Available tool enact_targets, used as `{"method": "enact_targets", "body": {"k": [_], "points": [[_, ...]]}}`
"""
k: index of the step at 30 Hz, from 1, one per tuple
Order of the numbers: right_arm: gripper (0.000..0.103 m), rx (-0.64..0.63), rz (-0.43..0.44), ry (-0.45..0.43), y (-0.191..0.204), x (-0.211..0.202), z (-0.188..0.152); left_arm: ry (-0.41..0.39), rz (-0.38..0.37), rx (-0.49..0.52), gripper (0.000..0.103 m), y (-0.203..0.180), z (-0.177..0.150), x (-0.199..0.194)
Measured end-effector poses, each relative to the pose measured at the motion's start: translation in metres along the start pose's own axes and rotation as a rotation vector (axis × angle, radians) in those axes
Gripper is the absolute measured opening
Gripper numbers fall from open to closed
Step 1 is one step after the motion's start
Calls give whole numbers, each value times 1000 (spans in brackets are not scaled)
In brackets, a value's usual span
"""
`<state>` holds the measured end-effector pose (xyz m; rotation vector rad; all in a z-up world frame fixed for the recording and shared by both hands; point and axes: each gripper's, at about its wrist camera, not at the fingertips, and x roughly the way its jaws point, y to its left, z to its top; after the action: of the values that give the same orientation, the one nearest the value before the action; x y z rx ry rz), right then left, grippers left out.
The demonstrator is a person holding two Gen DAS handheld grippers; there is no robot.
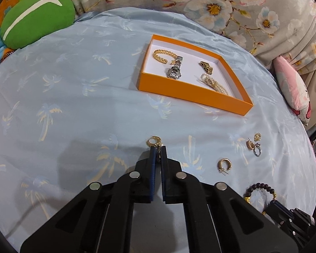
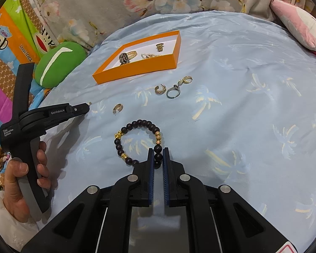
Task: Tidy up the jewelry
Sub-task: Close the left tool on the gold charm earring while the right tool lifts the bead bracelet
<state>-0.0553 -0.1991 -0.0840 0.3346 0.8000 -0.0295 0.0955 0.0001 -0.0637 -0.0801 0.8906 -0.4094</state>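
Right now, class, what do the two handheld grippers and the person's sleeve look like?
Both the left gripper and the right gripper are matte black, with blue ribbed linings inside the jaws and round silver pivot bolts. The left one carries white lettering. The sleeve is white.

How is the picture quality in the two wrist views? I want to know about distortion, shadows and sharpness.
Left wrist view: strong fisheye bending, so the orange box looks skewed; corners dark; the left gripper throws a soft shadow on the blue sheet. Right wrist view: same curving and dark corners; the bead bracelet is sharp, the pieces in the box small and hard to read.
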Motion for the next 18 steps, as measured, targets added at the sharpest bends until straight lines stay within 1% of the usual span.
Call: {"method": "enact_targets", "body": {"k": [3, 10, 18], "points": [[7, 1, 1, -2, 0, 0, 0, -5, -24, -7, 3, -1, -4, -7], [7, 14, 10, -17, -1, -6, 0, -13, -39, 5, 3, -7, -16, -26], [7, -2, 26, -61, 8, -27, 6, -37, -72, 4, 3, -11, -22, -53]]}}
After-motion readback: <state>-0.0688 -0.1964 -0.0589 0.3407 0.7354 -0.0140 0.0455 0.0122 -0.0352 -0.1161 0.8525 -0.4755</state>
